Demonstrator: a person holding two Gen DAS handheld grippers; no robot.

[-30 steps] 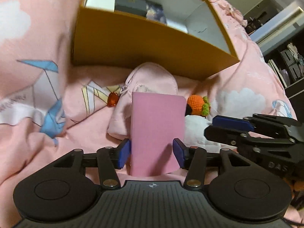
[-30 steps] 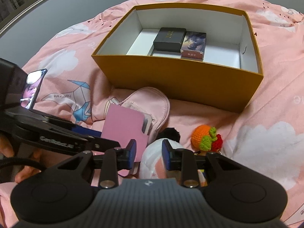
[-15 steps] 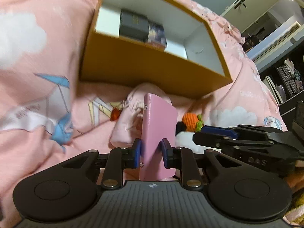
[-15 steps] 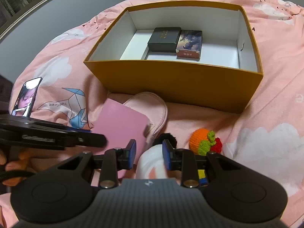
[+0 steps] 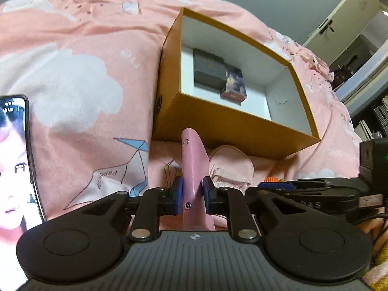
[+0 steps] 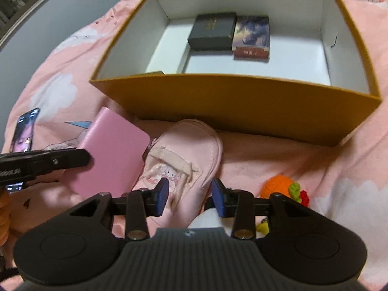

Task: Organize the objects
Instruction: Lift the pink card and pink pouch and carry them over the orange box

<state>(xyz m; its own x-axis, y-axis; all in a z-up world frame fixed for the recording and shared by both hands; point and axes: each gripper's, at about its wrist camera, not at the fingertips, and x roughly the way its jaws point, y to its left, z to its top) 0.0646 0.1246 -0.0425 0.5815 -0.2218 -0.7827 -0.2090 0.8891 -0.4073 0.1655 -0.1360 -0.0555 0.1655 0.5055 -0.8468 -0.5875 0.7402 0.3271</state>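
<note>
Meanwhile, the left gripper (image 5: 191,195) pinched a pink wallet (image 5: 194,169) while the right gripper (image 6: 190,197) hung over a pink pouch (image 6: 189,150) on the bed.

Seen edge-on from the left wrist, the wallet stood upright between the blue pads, clear of the pink cloud-print bedspread (image 5: 72,72) and just in front of the open mustard box (image 6: 232,101); the right gripper's jaws were opening, nothing pressed between them, the pouch lying below; inside the box a black case (image 6: 211,30) and a printed card box (image 6: 252,37) lay side by side, touching, their lettering too blurred to read; "Paper" showed on the bedspread beside an origami crane print; "DAS" was moulded on the right gripper's side in the left view; a lit phone (image 5: 14,160) lay at the left; an orange crochet toy (image 6: 281,186) sat right of the pouch.
</note>
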